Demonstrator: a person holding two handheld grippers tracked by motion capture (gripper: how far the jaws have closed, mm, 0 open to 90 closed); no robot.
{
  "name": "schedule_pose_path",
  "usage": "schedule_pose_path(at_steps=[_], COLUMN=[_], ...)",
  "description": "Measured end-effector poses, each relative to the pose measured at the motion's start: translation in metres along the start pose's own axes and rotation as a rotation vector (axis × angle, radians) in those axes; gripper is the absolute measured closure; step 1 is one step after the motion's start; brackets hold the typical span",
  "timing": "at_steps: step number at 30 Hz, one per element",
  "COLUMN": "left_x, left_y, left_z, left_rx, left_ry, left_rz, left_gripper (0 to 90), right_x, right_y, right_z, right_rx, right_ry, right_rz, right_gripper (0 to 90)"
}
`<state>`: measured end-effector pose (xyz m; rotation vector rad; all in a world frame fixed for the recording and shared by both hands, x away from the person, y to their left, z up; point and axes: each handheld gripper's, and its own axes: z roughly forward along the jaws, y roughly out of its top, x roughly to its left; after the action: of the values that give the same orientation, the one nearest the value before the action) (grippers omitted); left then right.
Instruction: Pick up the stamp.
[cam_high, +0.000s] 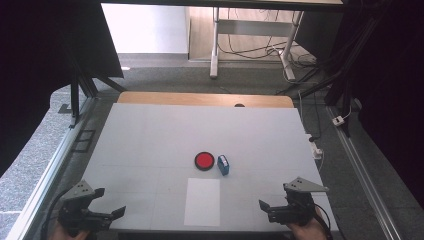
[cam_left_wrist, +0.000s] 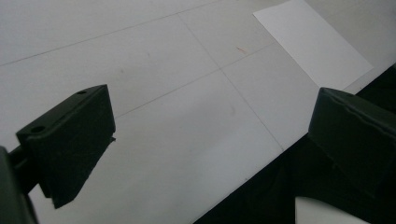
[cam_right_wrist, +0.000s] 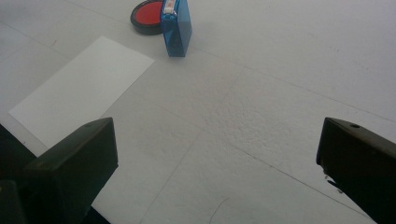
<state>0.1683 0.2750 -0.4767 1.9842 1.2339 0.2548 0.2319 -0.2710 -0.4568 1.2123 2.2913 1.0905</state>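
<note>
On white table (cam_high: 150, 145), near front edge: blank paper sheet (cam_high: 202, 201); just beyond, red ink pad (cam_high: 204, 160) beside blue stamp (cam_high: 223, 164). At front corners, left gripper (cam_high: 111, 203) and right gripper (cam_high: 265, 210), jaws spread wide, holding nothing.

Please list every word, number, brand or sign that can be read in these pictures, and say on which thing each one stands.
No text can be read in any view.
Blue stamp: a white label with red marks on its top, too small and blurred to read.
Red ink pad: no writing visible.
White paper: blank.
</note>
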Motion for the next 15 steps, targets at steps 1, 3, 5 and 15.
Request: schedule_pose_path(at_steps=[1,3,5,15], left_x=[-0.0001,-0.0004,-0.001,-0.0051], left_y=[-0.0001,0.0,0.0002,0.0011], left_z=[0.0002,0.0002,0.0005,0.0032], left_rx=[-0.001,0.002,0.006,0.028], left_ry=[0.001,0.002,0.006,0.019], left_rz=[-0.001,0.001,0.008,0.039], left_gripper=[0.6,0.7,0.6,0.7], right_x=[0.0005,0.0008,0.0015,0.0027], right_y=[0.0,0.0001,0.0001,-0.0002], right_z=[0.0002,0.0003,0.0006,0.0001], right_rx=[-0.004,-0.002,0.0,-0.003], right_ry=[0.005,0.005,0.002,-0.002], right_rz=[-0.003,-0.007,-0.017,-0.025], right_gripper=[0.0,0.0,0.0,0.0])
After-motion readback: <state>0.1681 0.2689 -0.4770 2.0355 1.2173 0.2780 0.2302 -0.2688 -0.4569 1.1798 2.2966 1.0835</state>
